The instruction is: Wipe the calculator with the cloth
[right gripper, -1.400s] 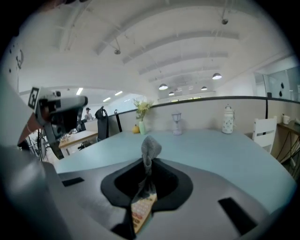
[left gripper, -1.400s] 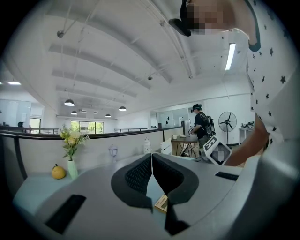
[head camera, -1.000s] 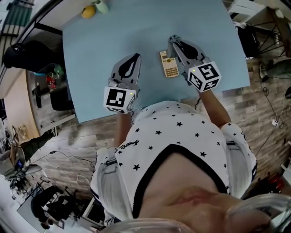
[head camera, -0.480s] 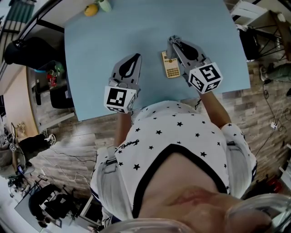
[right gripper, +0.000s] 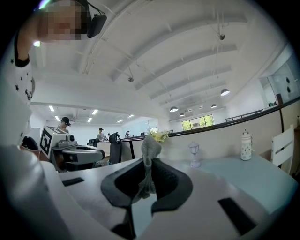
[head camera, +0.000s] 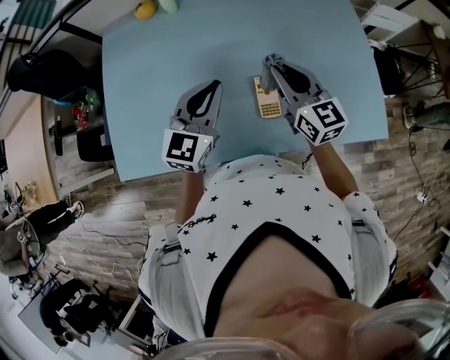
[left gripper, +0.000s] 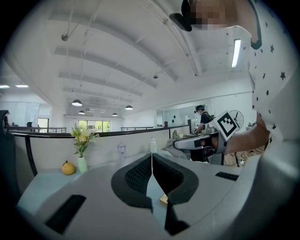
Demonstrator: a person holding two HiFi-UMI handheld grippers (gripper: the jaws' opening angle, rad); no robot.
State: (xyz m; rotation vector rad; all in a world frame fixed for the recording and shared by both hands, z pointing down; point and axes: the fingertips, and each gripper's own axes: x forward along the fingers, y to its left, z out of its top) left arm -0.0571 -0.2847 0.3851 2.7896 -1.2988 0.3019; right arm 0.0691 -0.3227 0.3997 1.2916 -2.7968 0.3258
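Observation:
A small beige calculator (head camera: 267, 100) lies flat on the light blue table (head camera: 155, 70); one corner of the calculator (left gripper: 164, 199) peeks out below my left jaws. My right gripper (head camera: 271, 63) hovers along its right side, shut on a grey cloth (right gripper: 151, 147) that bunches out past the fingertips of the right gripper (right gripper: 149, 164). My left gripper (head camera: 213, 86) sits to the calculator's left, a short way apart. In its own view the left gripper (left gripper: 151, 157) is shut with nothing between the jaws.
At the table's far left corner stand a yellow fruit (head camera: 145, 10) and a small vase of flowers (left gripper: 82, 161). A little lamp (right gripper: 194, 153) and a white bottle (right gripper: 246, 145) stand along the far edge. The near table edge runs just in front of the person's body.
The head view has shifted slightly. Both grippers and the calculator keep nearly the same places relative to one another.

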